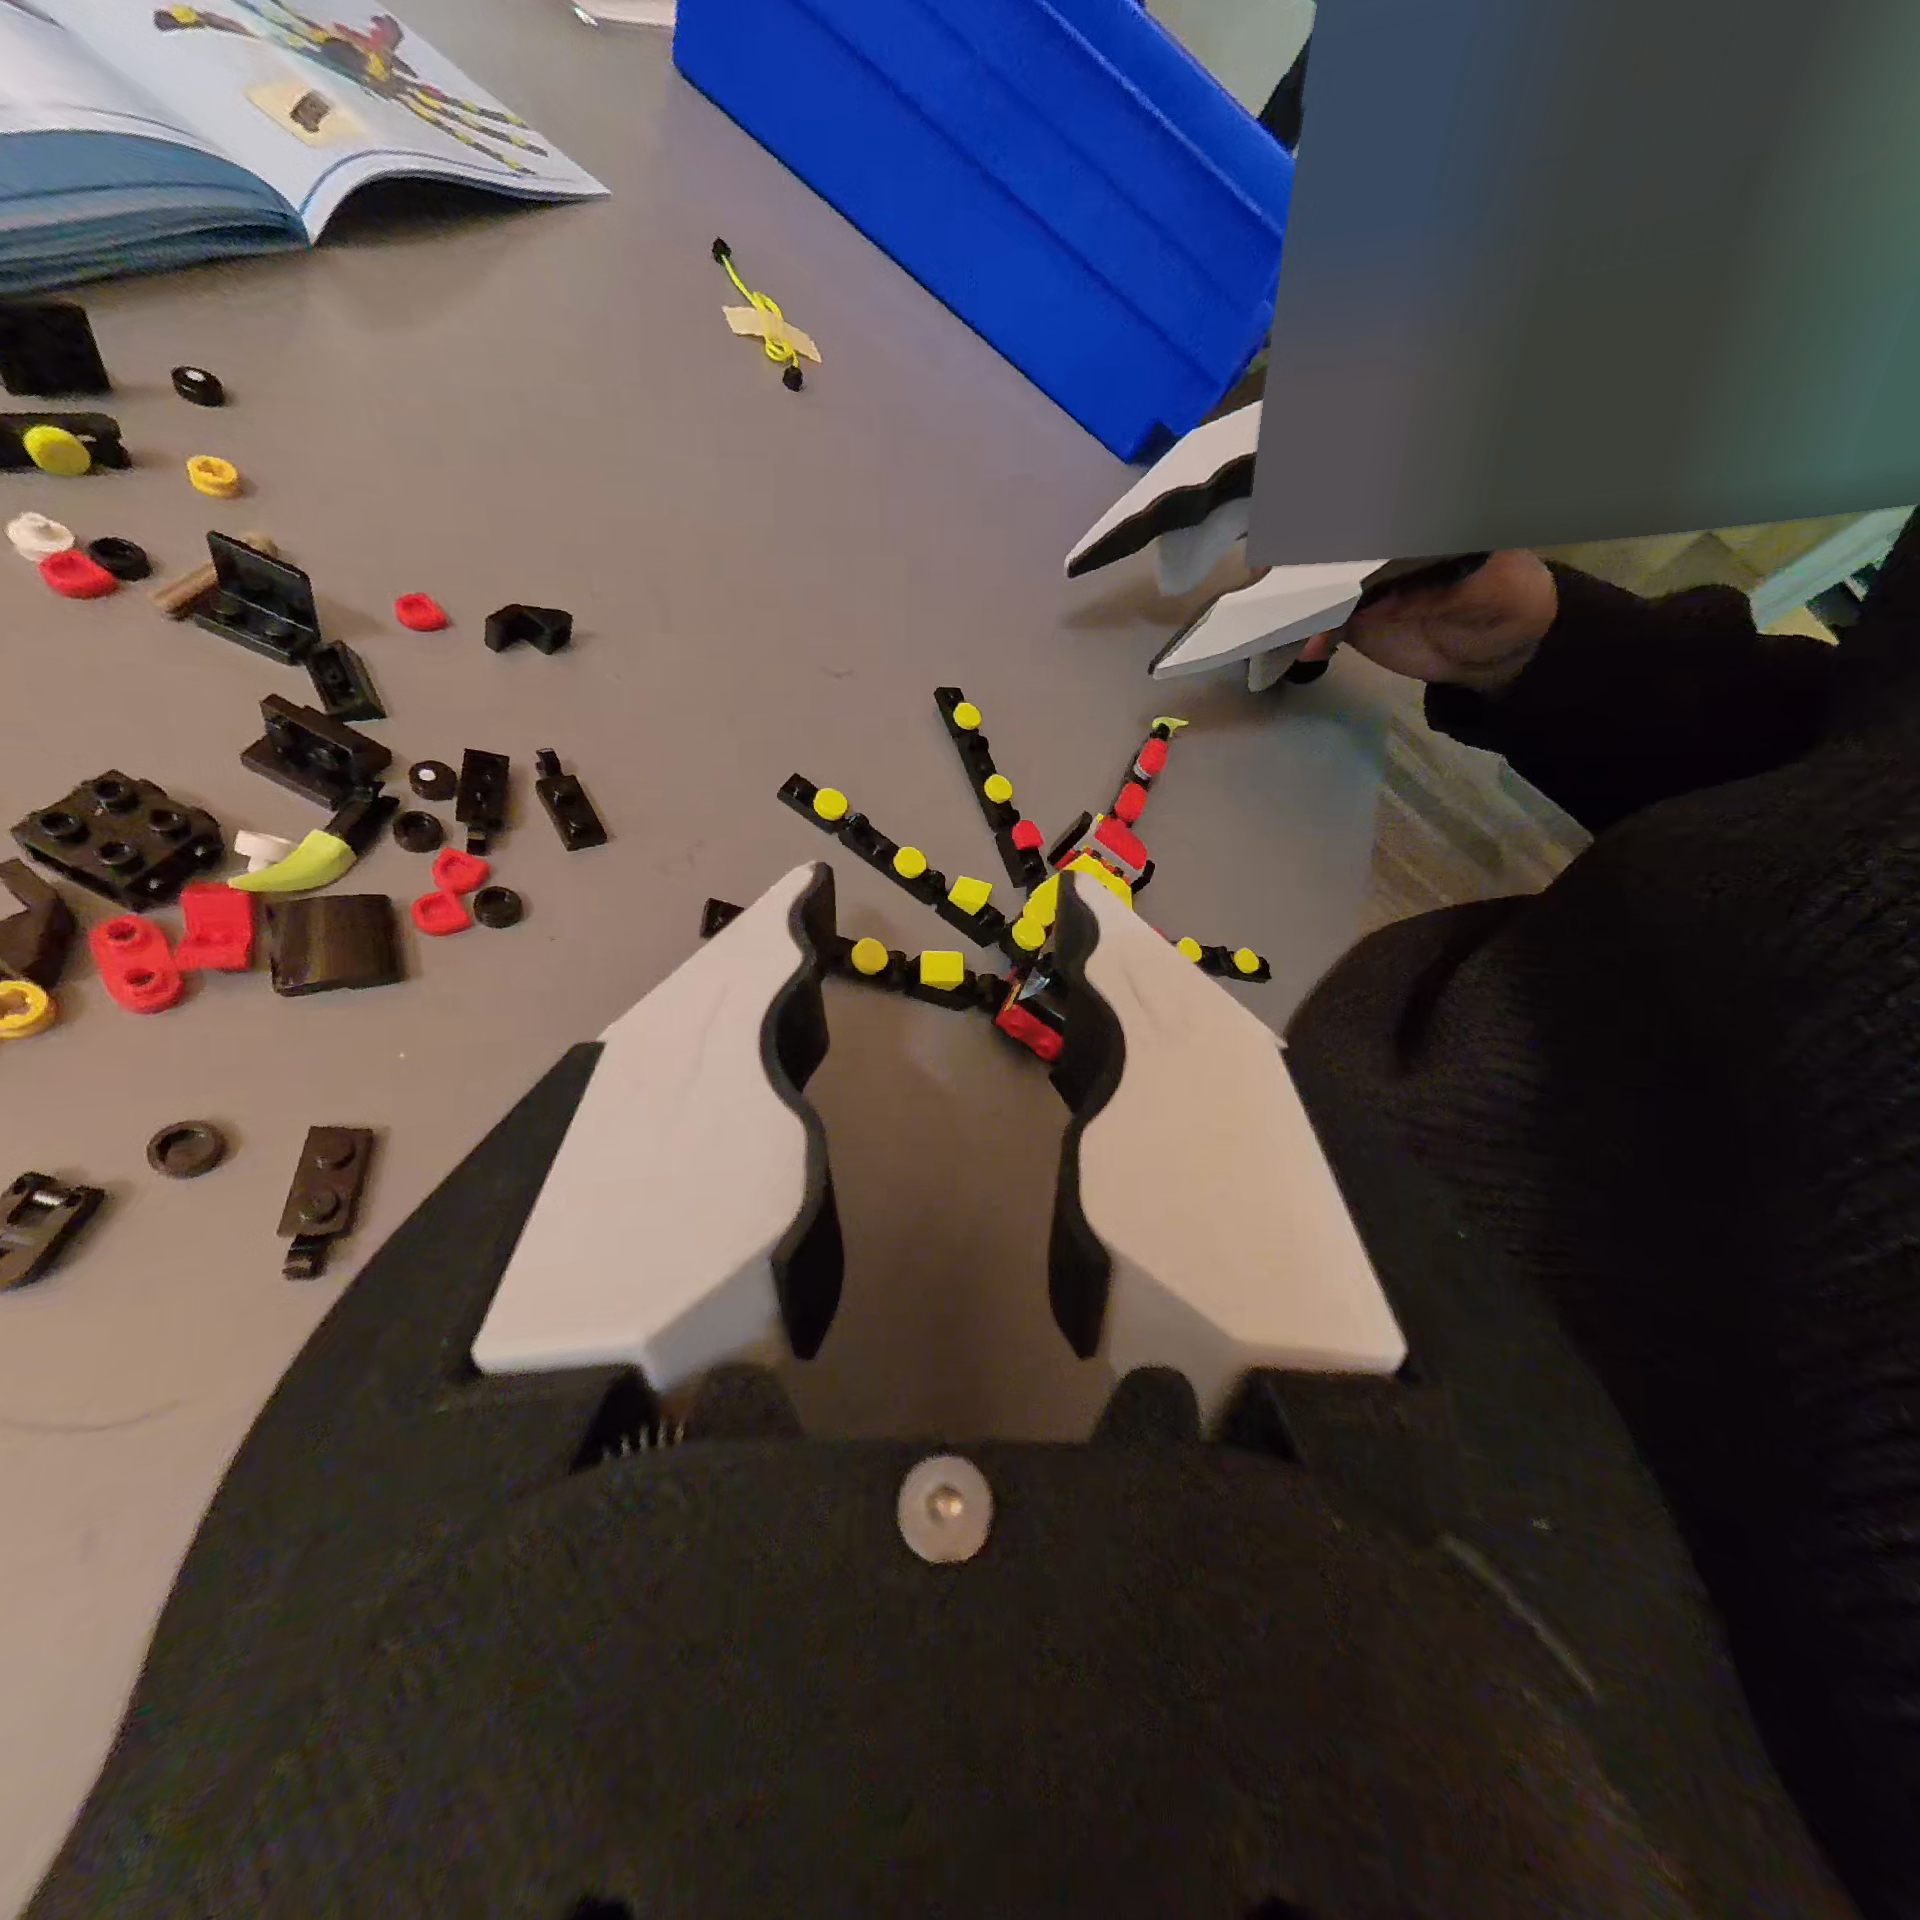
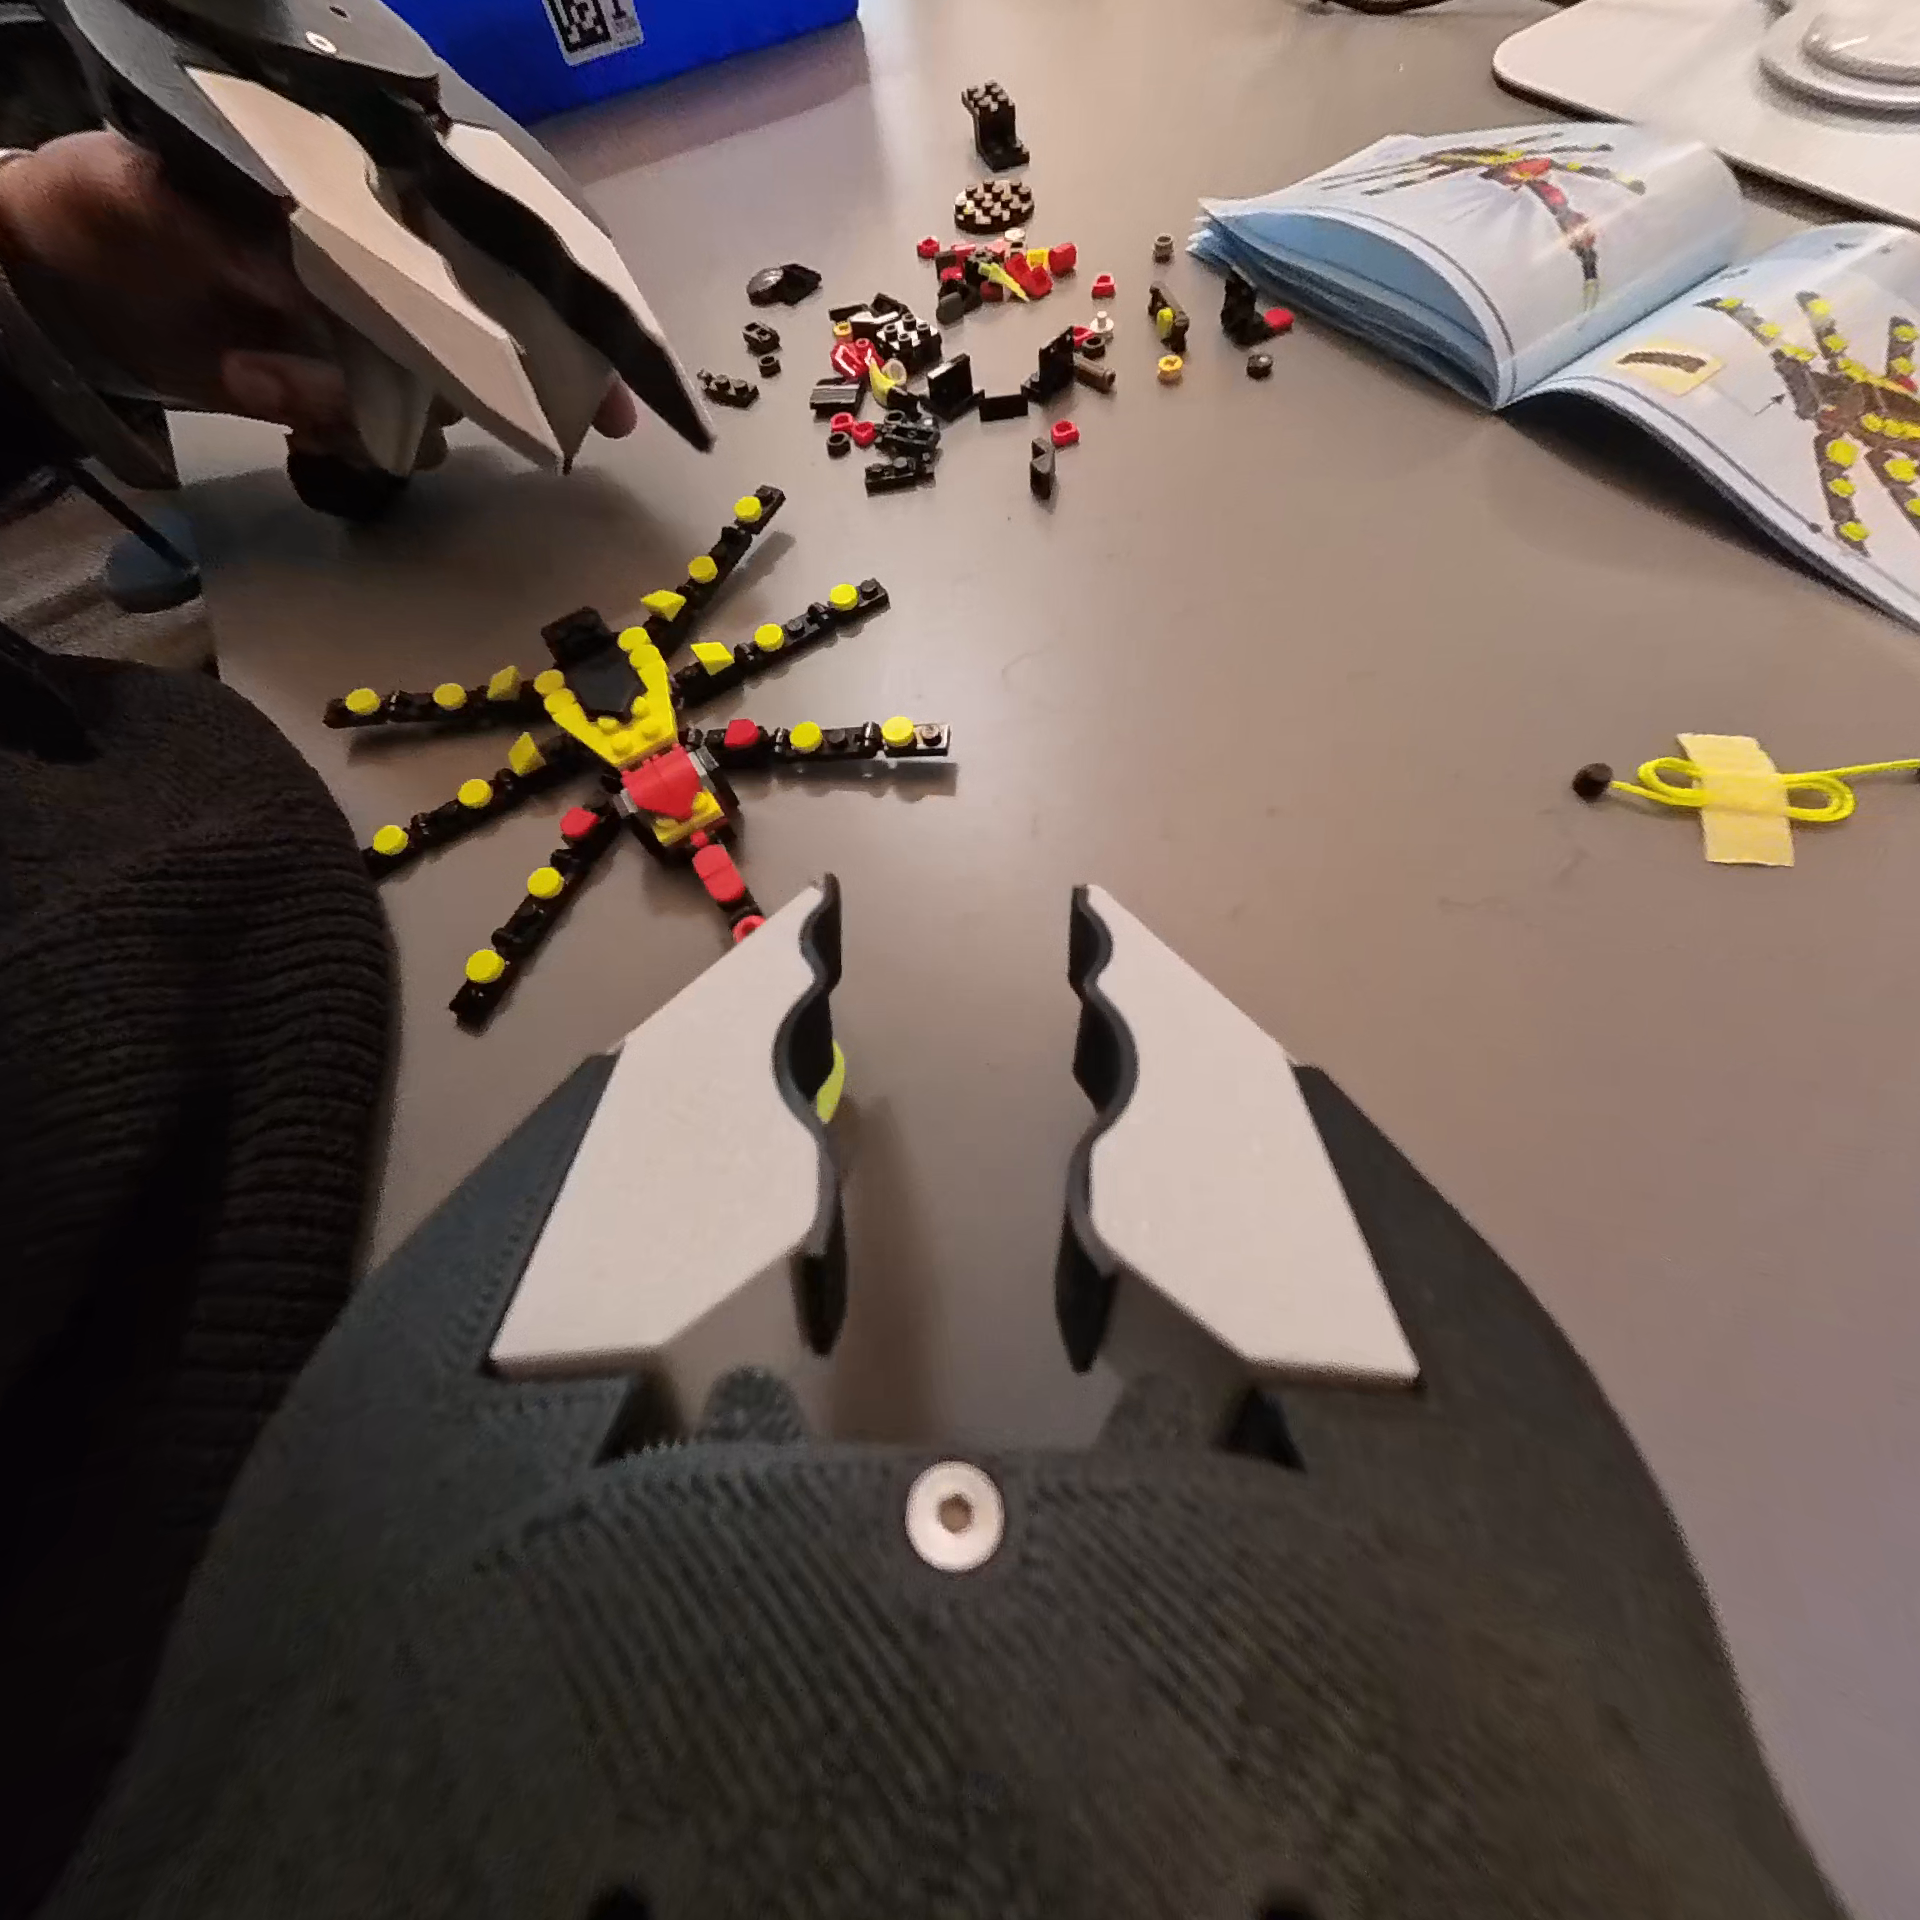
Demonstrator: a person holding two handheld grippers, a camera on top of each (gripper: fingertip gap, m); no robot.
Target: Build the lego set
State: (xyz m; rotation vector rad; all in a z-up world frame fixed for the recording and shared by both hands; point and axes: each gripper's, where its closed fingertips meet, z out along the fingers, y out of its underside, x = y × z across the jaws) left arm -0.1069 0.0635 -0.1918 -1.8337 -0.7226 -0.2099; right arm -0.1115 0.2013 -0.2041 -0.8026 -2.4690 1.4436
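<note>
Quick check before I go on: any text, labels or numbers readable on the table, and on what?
None can be read.
Blue bin: white sticker with a square code pattern, no legible words.
Instruction booklet: picture pages, any print too small and blurred.

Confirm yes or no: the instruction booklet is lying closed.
No. The instruction booklet lies open on the table, with its pages spread.

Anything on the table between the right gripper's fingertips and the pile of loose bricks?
In the right wrist view, only bare grey table lies between the right gripper and the loose bricks; the spider model sits off to the left.
</note>
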